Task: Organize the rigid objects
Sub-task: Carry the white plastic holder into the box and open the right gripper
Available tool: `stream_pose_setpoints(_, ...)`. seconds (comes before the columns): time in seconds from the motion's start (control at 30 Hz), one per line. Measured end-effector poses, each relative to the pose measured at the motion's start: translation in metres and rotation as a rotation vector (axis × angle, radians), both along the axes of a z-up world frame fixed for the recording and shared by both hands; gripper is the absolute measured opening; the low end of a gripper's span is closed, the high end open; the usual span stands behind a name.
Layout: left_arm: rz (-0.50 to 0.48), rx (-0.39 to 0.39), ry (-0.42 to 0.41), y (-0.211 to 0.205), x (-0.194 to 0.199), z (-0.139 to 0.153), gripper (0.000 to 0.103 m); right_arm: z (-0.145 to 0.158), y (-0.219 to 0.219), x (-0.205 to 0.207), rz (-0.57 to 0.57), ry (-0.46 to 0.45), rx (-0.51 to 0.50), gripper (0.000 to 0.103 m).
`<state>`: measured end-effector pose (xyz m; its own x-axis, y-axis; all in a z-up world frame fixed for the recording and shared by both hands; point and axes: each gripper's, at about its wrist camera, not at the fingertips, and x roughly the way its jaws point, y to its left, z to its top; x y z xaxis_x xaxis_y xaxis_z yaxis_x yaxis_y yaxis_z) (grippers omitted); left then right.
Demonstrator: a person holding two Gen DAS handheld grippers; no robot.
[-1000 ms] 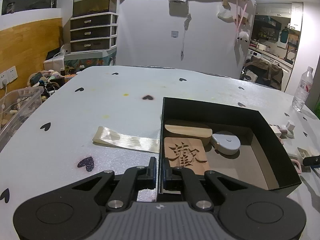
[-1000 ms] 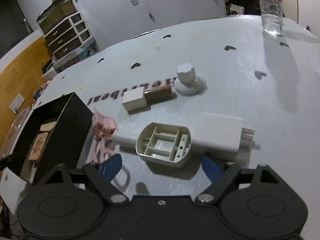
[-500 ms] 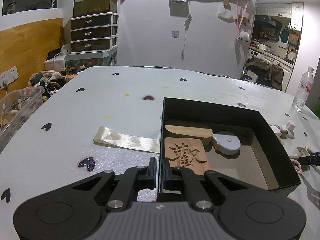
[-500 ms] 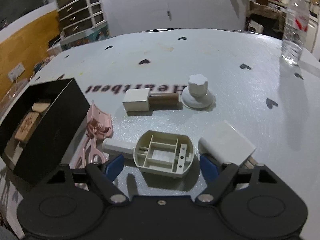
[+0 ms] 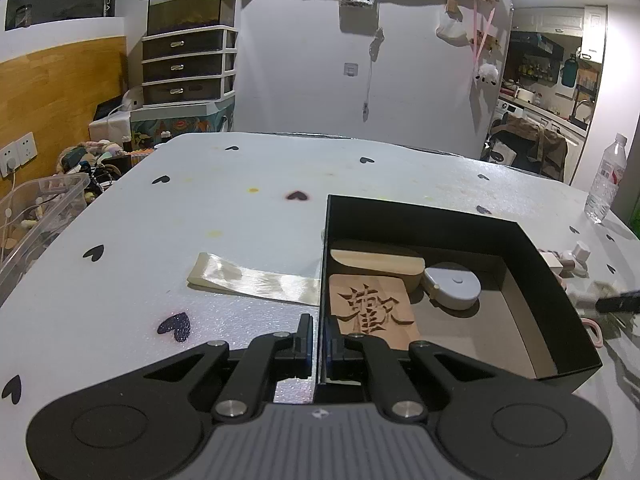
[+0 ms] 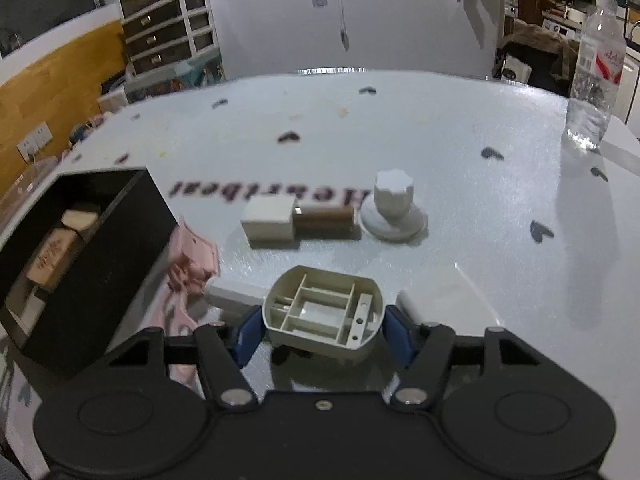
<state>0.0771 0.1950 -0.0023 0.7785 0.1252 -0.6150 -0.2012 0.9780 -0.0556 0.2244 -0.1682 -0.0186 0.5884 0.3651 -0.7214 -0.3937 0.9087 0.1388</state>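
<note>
My left gripper (image 5: 319, 344) is shut on the near left wall of the black box (image 5: 536, 252). Inside the box lie a carved wooden block (image 5: 370, 308), a pale wooden piece (image 5: 376, 262) and a grey tape measure (image 5: 454, 286). My right gripper (image 6: 322, 330) is shut on a cream ribbed plastic shell (image 6: 322, 314), its blue pads pressing both sides. Behind the shell lie a white rod (image 6: 234, 294), a pink clip (image 6: 188, 268), a white cube with a brown cylinder (image 6: 298, 222) and a white suction knob (image 6: 394, 206). The black box (image 6: 92, 240) stands to the left.
A shiny strip (image 5: 252, 278) lies left of the box. A water bottle (image 6: 594, 72) stands at the far right. A clear plastic bin (image 5: 28, 220) sits off the table's left edge. A white flat piece (image 6: 444, 296) lies right of the shell.
My right gripper has closed its pads onto the cream shell and the view has swung level. The left gripper and box have not moved.
</note>
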Motion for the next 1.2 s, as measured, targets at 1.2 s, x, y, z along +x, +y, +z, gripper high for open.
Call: stream_pose_setpoints(1.2,-0.004,-0.03,-0.032,0.006,-0.002,-0.001,0.006,0.029,0.226,-0.03,0.434,0.372,-0.003,0.065)
